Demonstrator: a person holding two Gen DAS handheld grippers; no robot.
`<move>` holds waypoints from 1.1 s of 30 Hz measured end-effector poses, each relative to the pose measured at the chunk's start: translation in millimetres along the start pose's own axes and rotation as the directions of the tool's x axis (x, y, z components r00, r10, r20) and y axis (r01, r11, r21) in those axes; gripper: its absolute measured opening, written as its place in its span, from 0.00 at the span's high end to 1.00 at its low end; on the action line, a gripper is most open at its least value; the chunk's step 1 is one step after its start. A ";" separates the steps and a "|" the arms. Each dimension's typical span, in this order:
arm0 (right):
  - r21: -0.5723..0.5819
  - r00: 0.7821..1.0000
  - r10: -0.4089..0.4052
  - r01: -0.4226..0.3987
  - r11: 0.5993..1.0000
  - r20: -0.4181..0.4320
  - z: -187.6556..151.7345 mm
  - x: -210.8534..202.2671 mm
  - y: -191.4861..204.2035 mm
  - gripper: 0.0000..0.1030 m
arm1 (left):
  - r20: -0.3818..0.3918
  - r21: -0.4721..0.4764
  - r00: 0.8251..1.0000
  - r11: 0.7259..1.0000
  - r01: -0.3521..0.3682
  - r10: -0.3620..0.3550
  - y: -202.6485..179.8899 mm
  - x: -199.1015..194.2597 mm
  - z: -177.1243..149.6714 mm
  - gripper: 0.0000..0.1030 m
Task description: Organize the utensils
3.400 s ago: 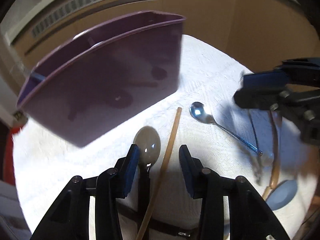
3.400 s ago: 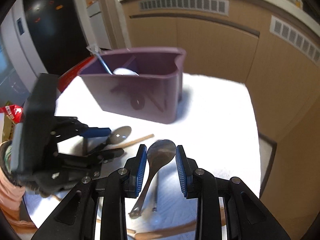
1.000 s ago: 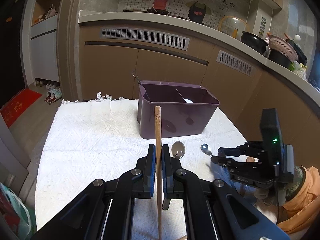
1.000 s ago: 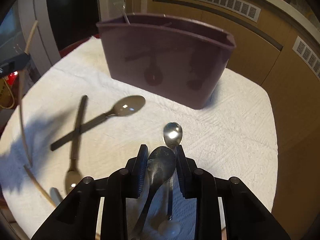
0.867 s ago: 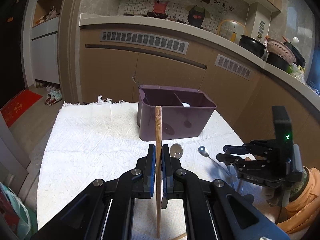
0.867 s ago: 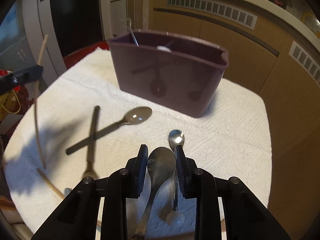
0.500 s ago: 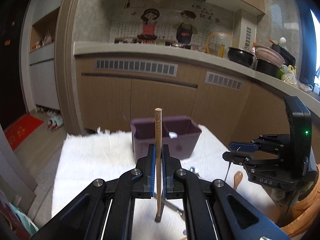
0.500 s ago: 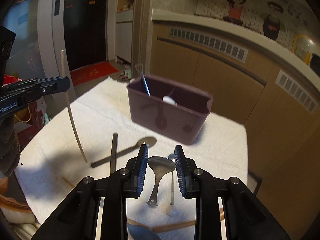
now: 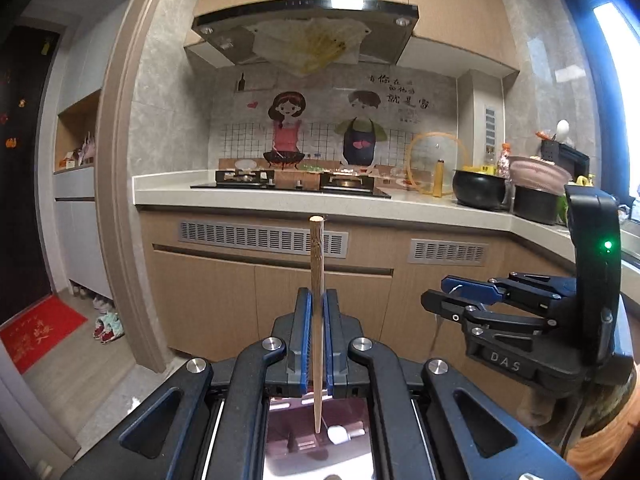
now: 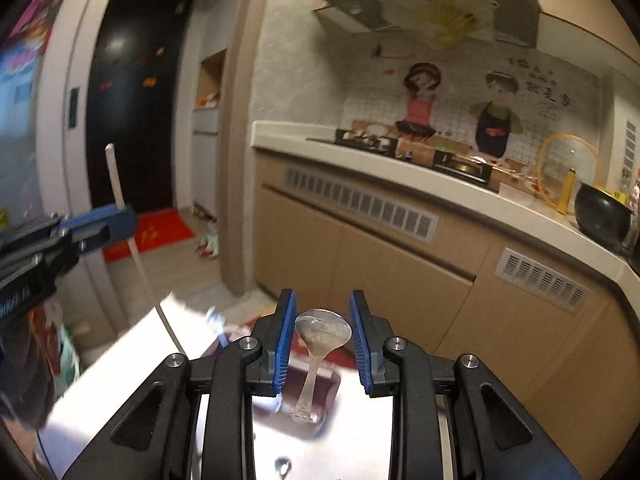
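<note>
My left gripper (image 9: 317, 300) is shut on a wooden chopstick (image 9: 316, 256) that stands upright. Its lower end hangs above the purple utensil caddy (image 9: 296, 428), seen low between the gripper arms with a white spoon (image 9: 338, 435) inside. My right gripper (image 10: 322, 308) is shut on a metal spoon (image 10: 323, 332), the bowl pinched edge to edge between the blue pads and the handle dangling over the caddy (image 10: 328, 380). Each gripper shows in the other's view: the right gripper (image 9: 436, 300) at the right, the left gripper (image 10: 120, 220) with the chopstick (image 10: 116, 180) at the left.
The white cloth (image 10: 132, 364) covers the table below. A small spoon (image 10: 283, 466) lies on it near the bottom edge. Beyond stand wooden cabinets (image 9: 224, 300) under a counter (image 9: 256, 200) with a stove and pots. An orange sleeve (image 9: 600, 452) is at the lower right.
Both grippers have risen well above the table with their utensils and tilted up. The caddy has dropped to the bottom of both views, and the kitchen wall fills them.
</note>
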State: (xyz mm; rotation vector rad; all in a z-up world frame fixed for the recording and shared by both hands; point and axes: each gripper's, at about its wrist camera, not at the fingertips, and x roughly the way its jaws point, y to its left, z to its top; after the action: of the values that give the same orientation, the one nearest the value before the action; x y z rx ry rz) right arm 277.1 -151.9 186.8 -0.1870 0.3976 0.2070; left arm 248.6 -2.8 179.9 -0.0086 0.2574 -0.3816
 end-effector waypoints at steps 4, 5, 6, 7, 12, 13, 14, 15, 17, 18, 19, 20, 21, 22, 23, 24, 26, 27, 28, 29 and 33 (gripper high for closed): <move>0.018 1.000 0.014 -0.013 1.000 -0.016 -7.1 37.8 -2.7 0.73 | -0.080 -0.016 0.997 1.000 0.001 -0.002 9.5 49.4 -14.2 0.96; 0.020 0.999 0.024 -0.024 1.000 -0.035 -12.9 50.5 -1.6 0.73 | -0.108 -0.021 0.994 1.000 0.002 -0.004 12.1 61.8 -20.4 0.96; 0.018 0.998 0.029 -0.028 0.999 -0.056 -18.9 61.7 -0.8 0.73 | -0.138 -0.028 0.990 1.000 0.001 -0.005 15.8 74.0 -27.9 0.96; 0.012 0.996 0.030 -0.029 1.000 -0.084 -26.9 76.6 1.9 0.73 | -0.164 -0.036 0.986 0.999 0.000 -0.006 18.7 83.4 -35.5 0.96; 0.023 0.973 0.066 -0.063 0.998 -0.223 -69.3 133.0 7.9 0.73 | -0.306 -0.096 0.952 0.995 -0.001 -0.028 35.3 127.9 -78.0 0.96; 0.032 0.962 0.088 -0.083 0.996 -0.257 -78.1 143.9 9.5 0.72 | -0.349 -0.117 0.936 0.993 0.000 -0.041 39.5 137.5 -86.7 0.94; 0.038 0.954 0.108 -0.102 0.994 -0.280 -85.5 151.5 9.4 0.72 | -0.375 -0.135 0.926 0.991 0.000 -0.051 42.5 141.9 -94.8 0.86; 0.058 0.942 0.135 -0.124 0.991 -0.308 -93.0 160.5 9.8 0.71 | -0.388 -0.150 0.920 0.989 0.002 -0.061 45.7 144.6 -99.5 0.81; 0.084 0.931 0.155 -0.135 0.987 -0.330 -104.4 169.1 9.7 0.67 | -0.394 -0.170 0.916 0.985 0.003 -0.071 51.3 143.9 -108.9 0.69; 0.091 0.931 0.158 -0.135 0.987 -0.328 -108.2 170.1 9.2 0.63 | -0.393 -0.165 0.918 0.986 -0.005 -0.061 53.2 139.7 -112.5 0.68; 0.096 0.934 0.157 -0.133 0.987 -0.322 -110.5 169.0 8.7 0.61 | -0.389 -0.157 0.920 0.987 -0.012 -0.051 54.0 135.2 -114.8 0.67; 0.098 0.937 0.152 -0.127 0.987 -0.315 -112.7 166.6 7.9 0.57 | -0.386 -0.150 0.922 0.988 -0.019 -0.041 54.5 129.6 -116.8 0.61; 0.097 0.941 0.147 -0.123 0.988 -0.306 -114.6 162.1 6.7 0.55 | -0.380 -0.143 0.925 0.989 -0.026 -0.031 54.6 121.8 -119.7 0.57; 0.091 0.944 0.141 -0.119 0.989 -0.299 -116.7 156.1 5.9 0.55 | -0.372 -0.135 0.928 0.990 -0.029 -0.023 54.6 113.4 -122.9 0.50; 0.085 0.947 0.134 -0.114 0.990 -0.292 -119.1 150.6 5.4 0.55 | -0.368 -0.127 0.930 0.991 -0.034 -0.016 54.9 108.4 -125.2 0.45; 0.077 0.949 0.131 -0.114 0.991 -0.286 -123.2 142.8 5.2 0.54 | -0.367 -0.114 0.930 0.993 -0.044 -0.001 54.2 97.9 -131.2 0.44; 0.064 0.949 0.131 -0.118 0.991 -0.287 -132.0 130.5 6.1 0.52 | -0.383 -0.100 0.924 0.994 -0.054 0.012 56.0 83.5 -144.0 0.43; 0.059 0.947 0.128 -0.115 0.992 -0.293 -138.5 123.0 6.1 0.51 | -0.397 -0.100 0.918 0.994 -0.054 0.010 55.8 77.3 -150.9 0.42; 0.057 0.946 0.126 -0.114 0.992 -0.300 -143.8 117.0 5.0 0.50 | -0.414 -0.102 0.910 0.993 -0.052 0.005 54.8 71.5 -158.0 0.39; 0.055 0.942 0.126 -0.114 0.992 -0.312 -151.5 110.1 5.1 0.50 | -0.433 -0.104 0.901 0.993 -0.051 0.001 54.0 65.8 -165.9 0.37; 0.055 0.917 0.140 -0.129 0.990 -0.372 -181.8 87.8 8.2 0.49 | -0.504 -0.108 0.864 0.993 -0.052 -0.010 48.0 42.4 -199.2 0.35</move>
State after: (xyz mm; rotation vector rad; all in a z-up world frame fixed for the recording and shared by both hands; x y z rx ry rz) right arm 288.3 -169.8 -14.2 -0.1704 0.7972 0.3024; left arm 254.4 34.1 -26.0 -0.0222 0.8014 -0.3413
